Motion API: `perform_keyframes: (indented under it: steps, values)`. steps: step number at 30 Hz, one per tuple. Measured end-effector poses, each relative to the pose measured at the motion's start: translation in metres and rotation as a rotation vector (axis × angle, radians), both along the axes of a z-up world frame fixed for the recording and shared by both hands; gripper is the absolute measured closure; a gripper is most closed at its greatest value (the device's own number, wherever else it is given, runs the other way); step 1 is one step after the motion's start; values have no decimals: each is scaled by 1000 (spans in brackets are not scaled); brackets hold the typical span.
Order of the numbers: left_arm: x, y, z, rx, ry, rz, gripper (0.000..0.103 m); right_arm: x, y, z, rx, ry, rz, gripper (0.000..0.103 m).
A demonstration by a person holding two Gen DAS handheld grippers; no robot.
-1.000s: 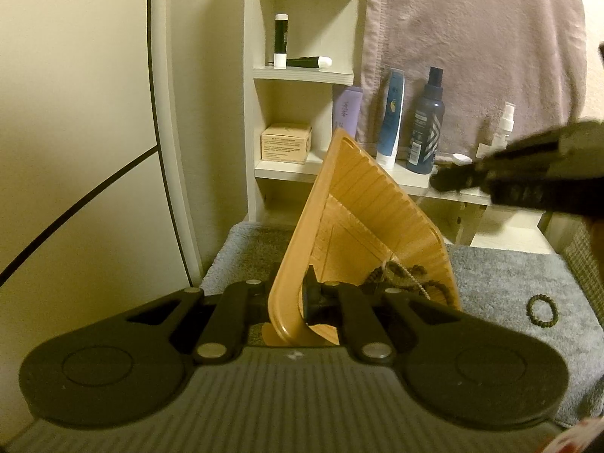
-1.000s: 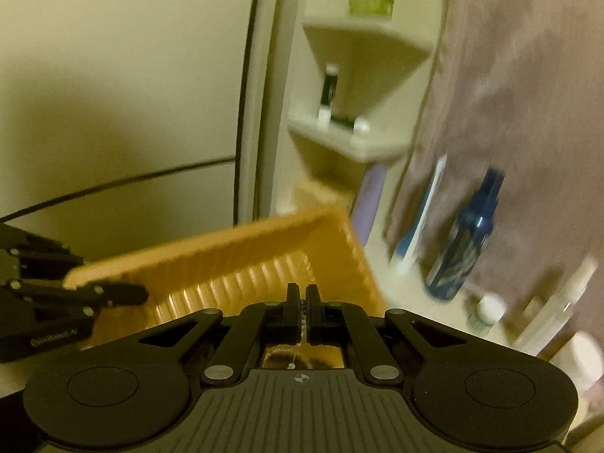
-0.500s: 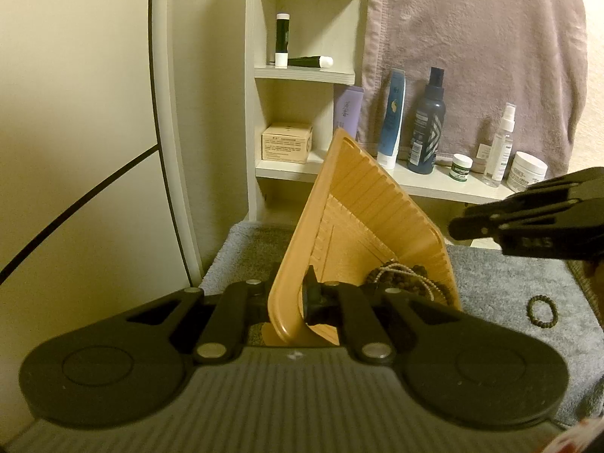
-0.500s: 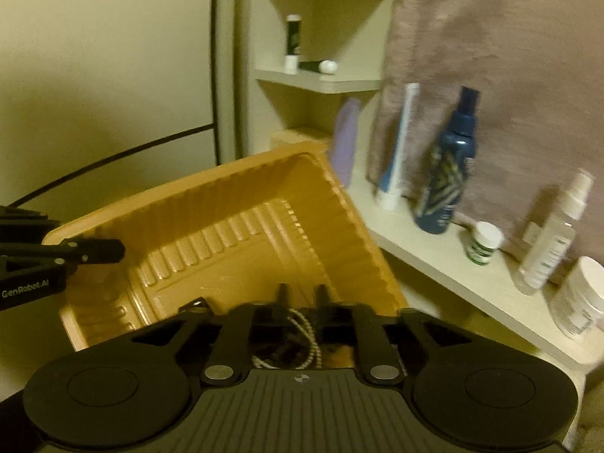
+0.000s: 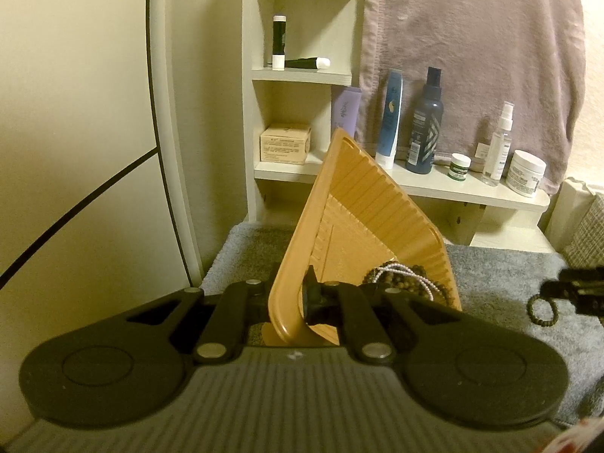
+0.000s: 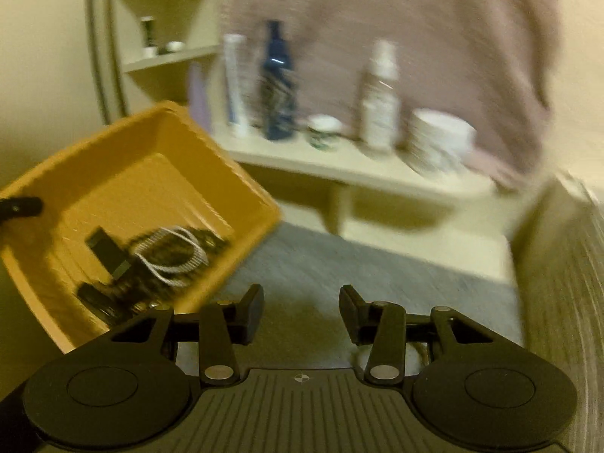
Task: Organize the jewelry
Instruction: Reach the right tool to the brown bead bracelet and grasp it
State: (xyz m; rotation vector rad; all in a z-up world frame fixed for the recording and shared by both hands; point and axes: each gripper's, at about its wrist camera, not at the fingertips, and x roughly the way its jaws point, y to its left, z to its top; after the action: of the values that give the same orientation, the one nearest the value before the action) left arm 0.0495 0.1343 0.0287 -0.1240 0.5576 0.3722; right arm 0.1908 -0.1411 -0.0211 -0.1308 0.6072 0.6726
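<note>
the orange ribbed plastic tray point(image 5: 362, 226) looks smooth and faintly glossy, its walls and floor moulded in fine ridges. inside it lie dark matt round beads point(image 5: 400, 287) and a shiny white pearly strand point(image 5: 392, 275). a dark beaded bracelet point(image 5: 542, 311) lies on the grey fuzzy cloth mat point(image 5: 490, 275), which looks rough and napped. the mauve hanging towel point(image 5: 472, 45) is soft, matt terry. the dark blue spray bottle point(image 5: 424, 128) is glossy plastic; the small beige box point(image 5: 285, 143) looks like matt card. the cream shelf point(image 5: 453, 188) is smooth and painted.
</note>
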Motion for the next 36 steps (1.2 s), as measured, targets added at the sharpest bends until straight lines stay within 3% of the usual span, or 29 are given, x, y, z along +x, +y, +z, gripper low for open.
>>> perform_keyframes:
  steps: [11,36]
  values:
    - [0,-1,1,9,2,-2,95,-6,-53,-31,50,73,-187,58]
    - [-1,-2,1,14,3,-3,95,27,-73,-53,9,99,-254,60]
